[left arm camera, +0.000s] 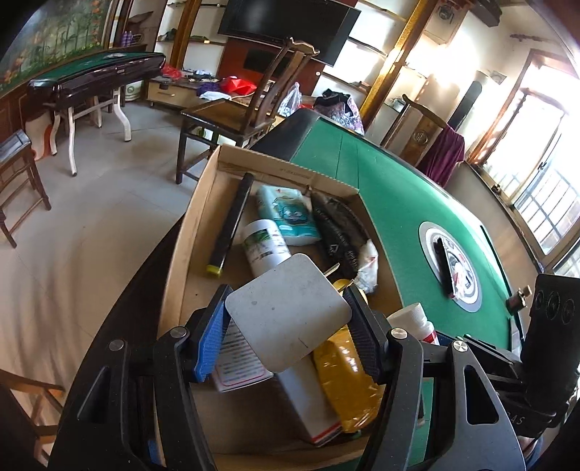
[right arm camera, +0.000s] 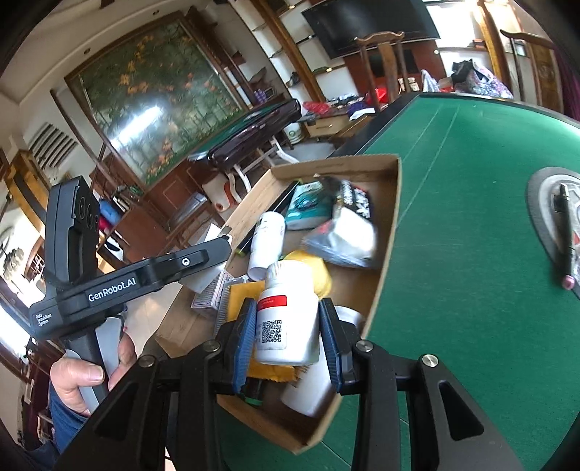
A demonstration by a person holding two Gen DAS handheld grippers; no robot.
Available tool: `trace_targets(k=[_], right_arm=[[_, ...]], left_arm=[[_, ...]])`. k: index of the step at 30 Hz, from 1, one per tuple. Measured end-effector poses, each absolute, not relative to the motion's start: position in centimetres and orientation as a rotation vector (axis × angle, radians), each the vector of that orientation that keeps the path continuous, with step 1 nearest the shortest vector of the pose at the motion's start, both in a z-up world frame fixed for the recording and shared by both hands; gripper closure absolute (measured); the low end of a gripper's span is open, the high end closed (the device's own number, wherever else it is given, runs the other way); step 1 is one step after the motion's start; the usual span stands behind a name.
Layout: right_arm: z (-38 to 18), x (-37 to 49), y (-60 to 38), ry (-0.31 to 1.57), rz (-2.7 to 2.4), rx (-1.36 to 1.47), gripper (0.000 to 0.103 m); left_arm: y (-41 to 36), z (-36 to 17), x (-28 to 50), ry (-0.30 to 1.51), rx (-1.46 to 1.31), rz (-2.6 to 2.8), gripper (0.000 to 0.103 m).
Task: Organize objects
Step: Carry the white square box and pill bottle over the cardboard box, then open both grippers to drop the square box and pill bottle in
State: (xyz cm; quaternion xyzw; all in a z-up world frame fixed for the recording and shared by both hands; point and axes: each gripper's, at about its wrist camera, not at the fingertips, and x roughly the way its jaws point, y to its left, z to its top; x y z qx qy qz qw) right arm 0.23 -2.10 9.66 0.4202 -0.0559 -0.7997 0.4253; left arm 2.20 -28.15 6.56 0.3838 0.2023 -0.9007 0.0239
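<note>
A tiled floor (left arm camera: 108, 217), wooden chair (left arm camera: 235, 119), second green table (left arm camera: 98, 72), wall-mounted television (left arm camera: 290, 25) and sunlit windows (left arm camera: 536, 145) were seen.

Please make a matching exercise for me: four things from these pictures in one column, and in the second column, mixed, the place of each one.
Things:
1. grey square plate
2. white pill bottle
3. black pen
4. pack of tissues

Places:
A. on the round centre disc of the green table
B. between the pads of the left claw
C. inside the cardboard box, near its far wall
D. between the pads of the right claw

Pairs: 1-B, 2-D, 3-A, 4-C
</note>
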Motion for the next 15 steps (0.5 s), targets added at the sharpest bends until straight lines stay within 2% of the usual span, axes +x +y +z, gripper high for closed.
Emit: trace_targets(k=[15], right_arm=[[8.4, 0.1, -4.2, -0.098, -2.025, 1.082, 0.069]], left_arm=[[-29.3, 5.9, 1.6, 0.652, 1.199, -2.774, 0.041]])
